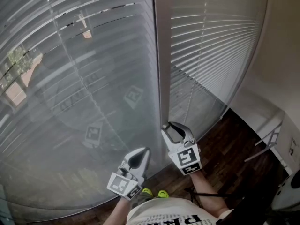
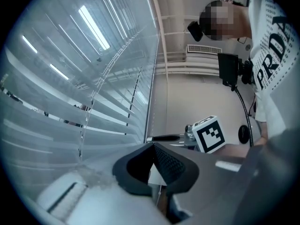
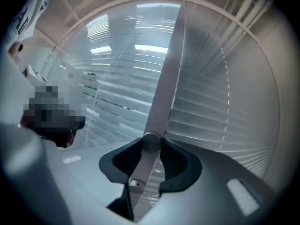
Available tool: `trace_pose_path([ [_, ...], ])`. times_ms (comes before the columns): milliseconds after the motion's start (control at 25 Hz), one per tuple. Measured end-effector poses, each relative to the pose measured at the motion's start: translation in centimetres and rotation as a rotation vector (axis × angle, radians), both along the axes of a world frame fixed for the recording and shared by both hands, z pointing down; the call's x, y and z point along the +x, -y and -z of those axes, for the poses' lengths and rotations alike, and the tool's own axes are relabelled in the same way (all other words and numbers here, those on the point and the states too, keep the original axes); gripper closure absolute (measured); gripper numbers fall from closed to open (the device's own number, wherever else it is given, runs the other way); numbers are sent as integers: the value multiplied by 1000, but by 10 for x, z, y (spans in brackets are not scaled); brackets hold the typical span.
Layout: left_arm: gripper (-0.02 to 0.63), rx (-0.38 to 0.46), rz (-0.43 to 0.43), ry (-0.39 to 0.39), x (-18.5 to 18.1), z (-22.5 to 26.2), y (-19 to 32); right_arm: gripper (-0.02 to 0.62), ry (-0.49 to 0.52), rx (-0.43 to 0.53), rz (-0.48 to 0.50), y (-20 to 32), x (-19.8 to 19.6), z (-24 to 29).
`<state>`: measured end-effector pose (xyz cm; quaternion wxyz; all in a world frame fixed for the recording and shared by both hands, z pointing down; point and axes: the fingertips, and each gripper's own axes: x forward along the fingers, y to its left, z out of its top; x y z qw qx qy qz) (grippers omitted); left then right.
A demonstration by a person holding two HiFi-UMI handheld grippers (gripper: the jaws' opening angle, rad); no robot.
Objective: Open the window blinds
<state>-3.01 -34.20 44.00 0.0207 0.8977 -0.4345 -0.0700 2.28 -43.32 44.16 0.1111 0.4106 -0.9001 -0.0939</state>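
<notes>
Grey slatted window blinds (image 1: 84,78) are hanging fully lowered over both panes, on either side of the pale vertical frame post (image 1: 161,55). Right gripper (image 1: 175,128) is pointing roughly level at that post, with its jaws clamping the grey cylindrical tilt wand (image 3: 143,165) that is hanging in front of it. Left gripper (image 1: 143,153) is sitting lower and just to its left, aiming at the left blind. Its jaws are looking pinched together, though the view there is tight. Both are hovering above the dark wooden floor (image 1: 225,144).
</notes>
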Motion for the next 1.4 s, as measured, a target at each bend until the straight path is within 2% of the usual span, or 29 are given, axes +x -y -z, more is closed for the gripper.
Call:
trace_pose_path([
  [600,615,-4,-15,-12,5,0,-5,469,358,-225,6,3,4,-1],
  [840,615,1,-24,-10,8,0,-7,468,395,-239,4,4,4,0],
  [920,615,0,-25,-11,8,0,-8,469,369,-221,4,4,4,-1],
  [1000,615,-1,-24,-13,7,0,-9,471,297,-185,8,3,4,-1],
  [1200,615,-1,-22,-11,3,0,-9,462,33,-48,38,-9,10,0],
  [1400,615,7,-27,-20,3,0,-5,427,-240,134,56,-14,8,3],
])
